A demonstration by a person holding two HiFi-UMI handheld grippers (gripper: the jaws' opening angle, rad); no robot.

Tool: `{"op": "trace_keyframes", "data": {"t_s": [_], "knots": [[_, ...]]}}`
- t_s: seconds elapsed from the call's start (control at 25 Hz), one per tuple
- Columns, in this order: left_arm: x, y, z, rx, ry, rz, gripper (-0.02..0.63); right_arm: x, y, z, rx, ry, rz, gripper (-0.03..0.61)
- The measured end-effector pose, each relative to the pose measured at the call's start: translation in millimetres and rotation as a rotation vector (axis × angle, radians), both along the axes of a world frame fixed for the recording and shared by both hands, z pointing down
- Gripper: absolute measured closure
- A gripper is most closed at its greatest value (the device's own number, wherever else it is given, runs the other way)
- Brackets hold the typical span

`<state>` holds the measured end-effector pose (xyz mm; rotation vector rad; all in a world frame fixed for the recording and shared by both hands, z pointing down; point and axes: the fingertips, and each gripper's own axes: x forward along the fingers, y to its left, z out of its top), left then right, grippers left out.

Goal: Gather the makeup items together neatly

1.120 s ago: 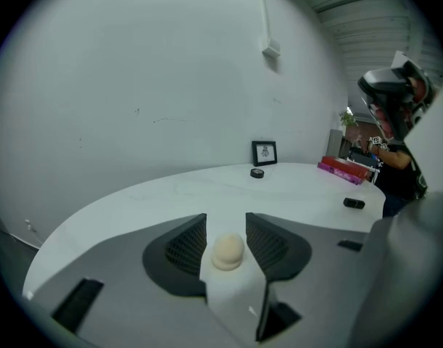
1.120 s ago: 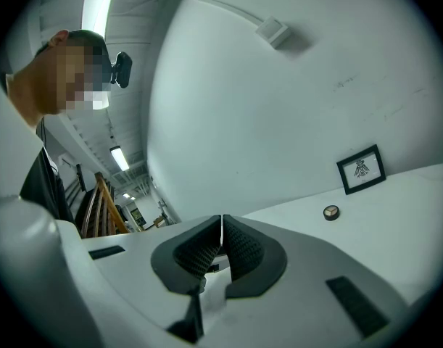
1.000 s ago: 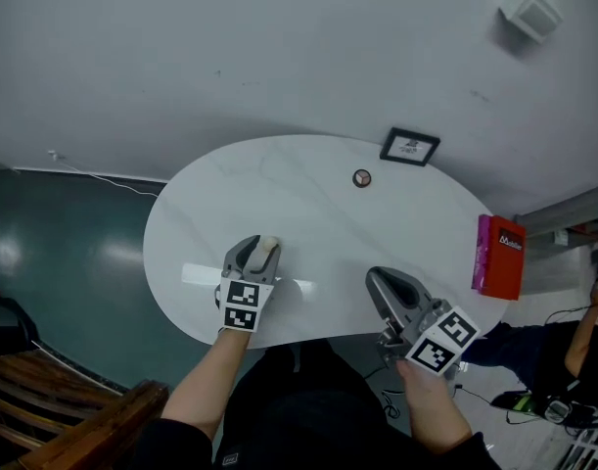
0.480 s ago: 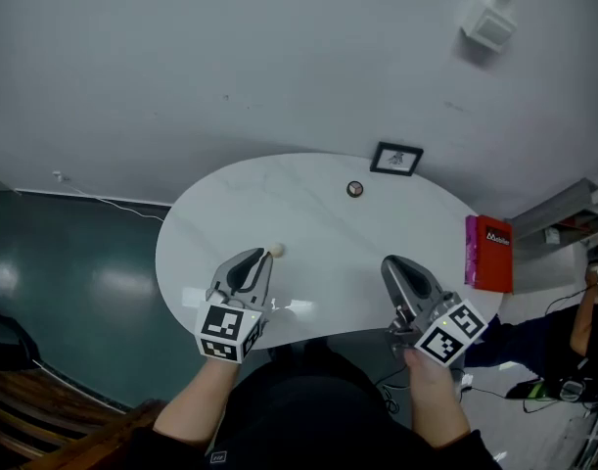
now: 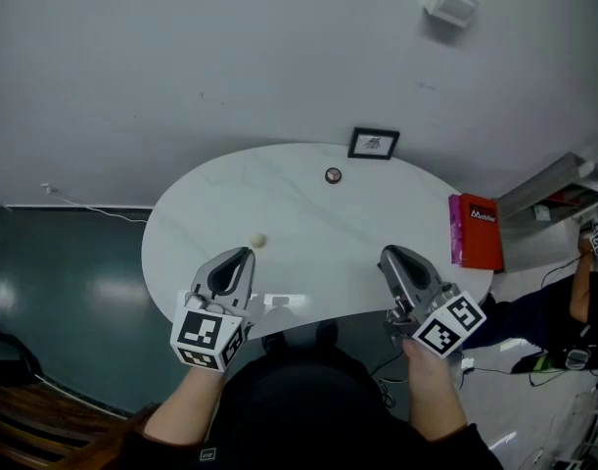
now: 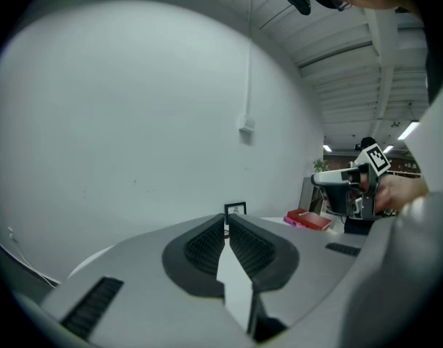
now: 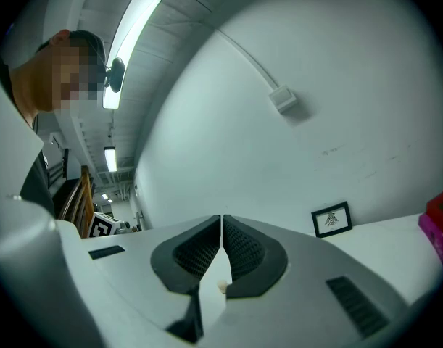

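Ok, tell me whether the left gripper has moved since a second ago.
Yes. The left gripper has pulled back toward the near edge of the table, leaving the small beige ball just beyond its tips.

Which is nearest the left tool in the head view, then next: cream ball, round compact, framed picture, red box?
1. Cream ball, just past the tip of the left tool.
2. Round compact, farther back, to the right.
3. Framed picture, at the very back.
4. Red box, far right.
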<state>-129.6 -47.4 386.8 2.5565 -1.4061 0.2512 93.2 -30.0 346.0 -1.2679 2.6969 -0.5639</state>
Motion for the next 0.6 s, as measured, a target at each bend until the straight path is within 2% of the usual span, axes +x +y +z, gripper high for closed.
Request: {"op": "trace_keyframes", "data": {"t_s": [0.2, 0.52, 0.6], "knots": [[38.2, -3.9, -0.2, -0.001, 0.016, 0.024, 0.586, 36.8, 2.3, 22.3, -0.017, 0.087, -0.022, 0.54], [115.2, -4.7, 10.9, -0.053, 0.03, 0.084, 0.586, 98.0, 1.7, 107.6, -0.157, 0.251, -0.058, 0.537], [128.1, -2.5, 17.9, -0.065, 0.015, 0.091, 0.586, 108.7, 1.6, 132.7, -0.199, 0.285, -0.075, 0.504]]}}
